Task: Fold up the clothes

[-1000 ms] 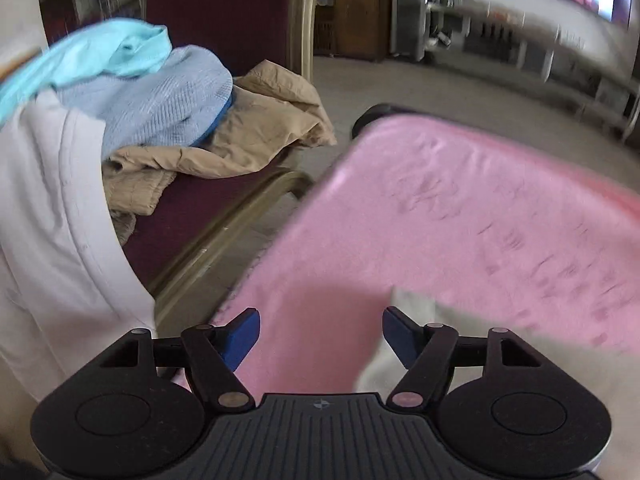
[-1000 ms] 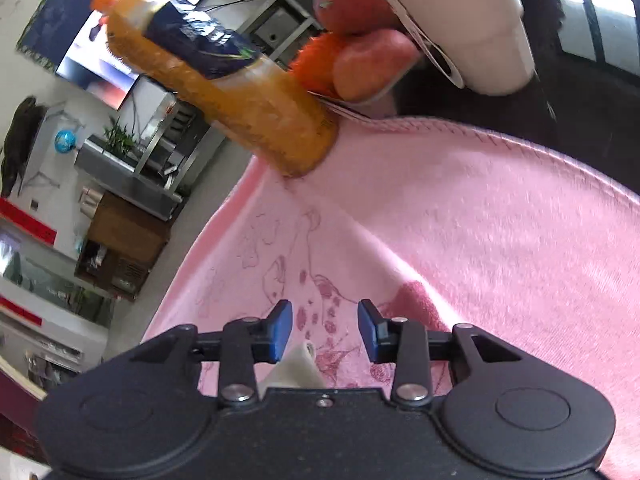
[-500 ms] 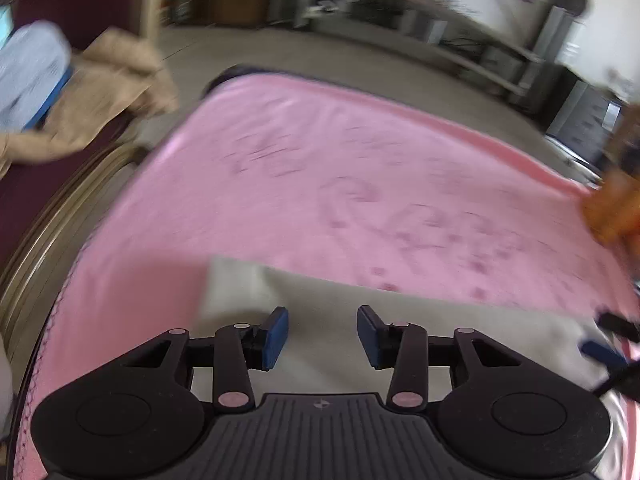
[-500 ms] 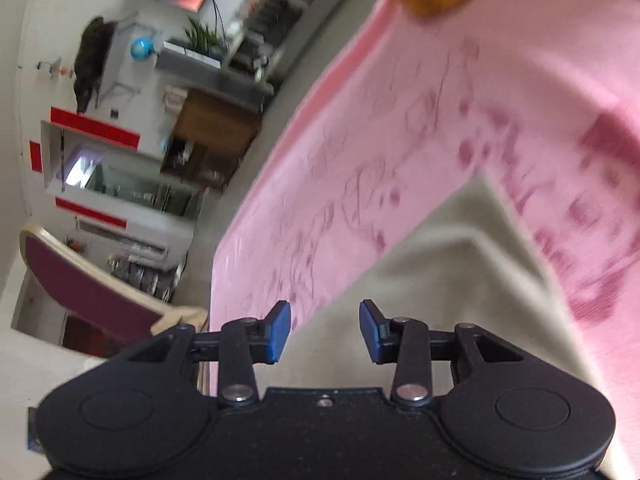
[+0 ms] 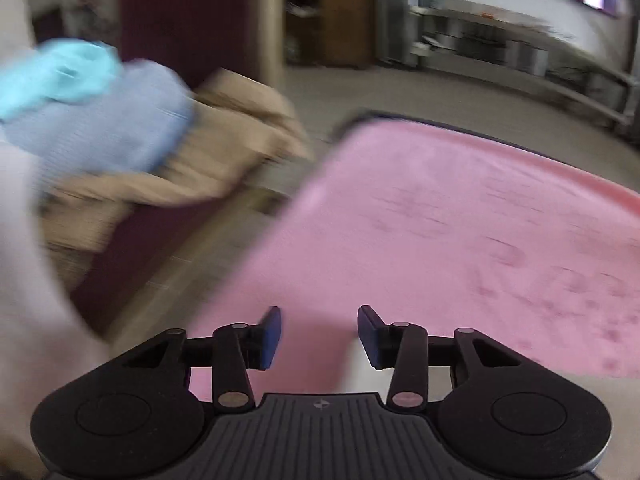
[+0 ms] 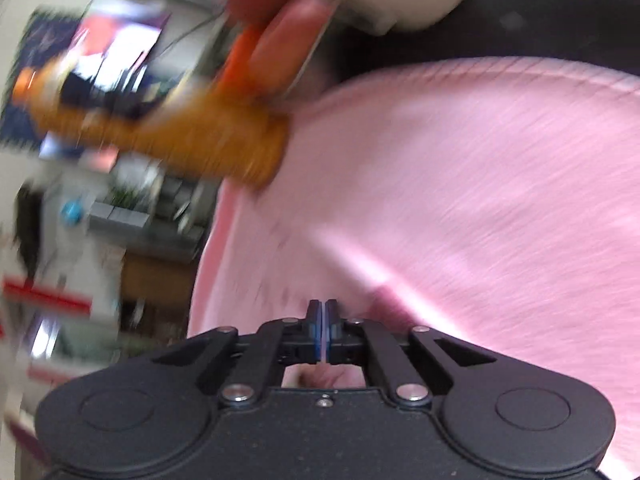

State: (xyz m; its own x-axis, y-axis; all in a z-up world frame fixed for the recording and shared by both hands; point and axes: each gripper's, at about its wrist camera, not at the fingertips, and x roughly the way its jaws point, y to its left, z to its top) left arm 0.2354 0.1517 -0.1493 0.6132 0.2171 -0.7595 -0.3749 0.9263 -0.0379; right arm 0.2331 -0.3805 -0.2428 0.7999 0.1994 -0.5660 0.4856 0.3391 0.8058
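A pink patterned cloth (image 5: 460,220) covers the table. In the left wrist view a pale beige garment (image 5: 568,380) shows only as a strip at the lower right, just past my right finger. My left gripper (image 5: 320,336) is open above the pink cloth near its left edge, with nothing between its fingers. In the right wrist view my right gripper (image 6: 322,330) is shut low over the pink cloth (image 6: 480,200), its blue pads pressed together, and I see nothing held between them. Both views are motion-blurred.
A dark red chair (image 5: 132,248) to the left holds a pile of turquoise (image 5: 60,76), light blue (image 5: 116,128) and tan clothes (image 5: 224,152). White fabric (image 5: 28,288) fills the left edge. An orange bottle (image 6: 180,136) and red fruit (image 6: 280,52) stand at the cloth's far edge.
My left gripper swung back left toward the chair pile, off the beige garment. My right gripper closed its fingers and turned back toward the bottle; the beige garment left its view.
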